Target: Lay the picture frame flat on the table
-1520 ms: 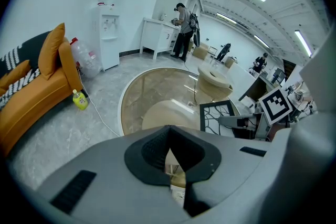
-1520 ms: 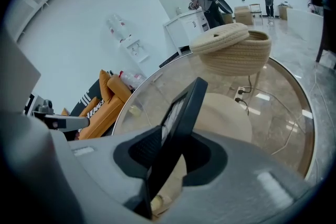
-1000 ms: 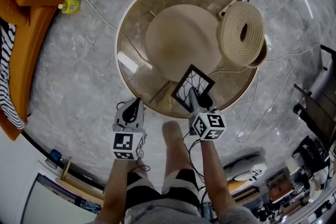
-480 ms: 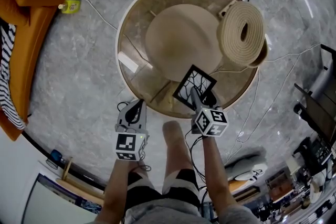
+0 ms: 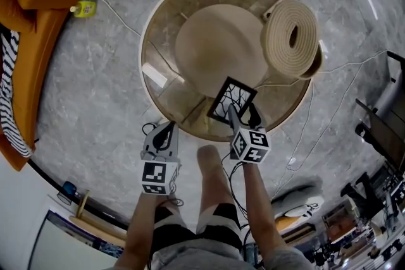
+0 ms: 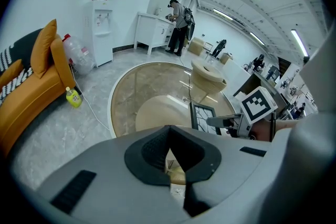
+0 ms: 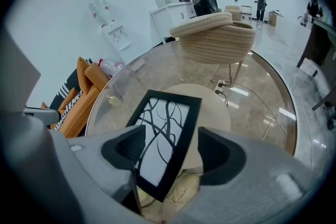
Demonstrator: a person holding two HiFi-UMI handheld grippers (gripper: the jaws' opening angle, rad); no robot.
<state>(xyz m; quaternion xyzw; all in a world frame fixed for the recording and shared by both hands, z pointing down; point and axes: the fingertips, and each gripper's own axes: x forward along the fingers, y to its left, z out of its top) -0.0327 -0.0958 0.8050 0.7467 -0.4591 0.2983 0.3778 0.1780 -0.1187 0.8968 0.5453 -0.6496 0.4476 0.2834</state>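
Low in the head view, just right of centre, the black picture frame (image 5: 232,100) rests on the round glass table (image 5: 147,41) near its lower rim; whether it lies fully flat cannot be told. The right gripper (image 5: 242,114) has just been opening its jaws, which stand wide either side of the frame's near end without pressing it. The left gripper (image 5: 164,129) hangs lower left, off the table, its jaws together and empty. A woven basket (image 5: 292,38) lies on its side at the table's upper right.
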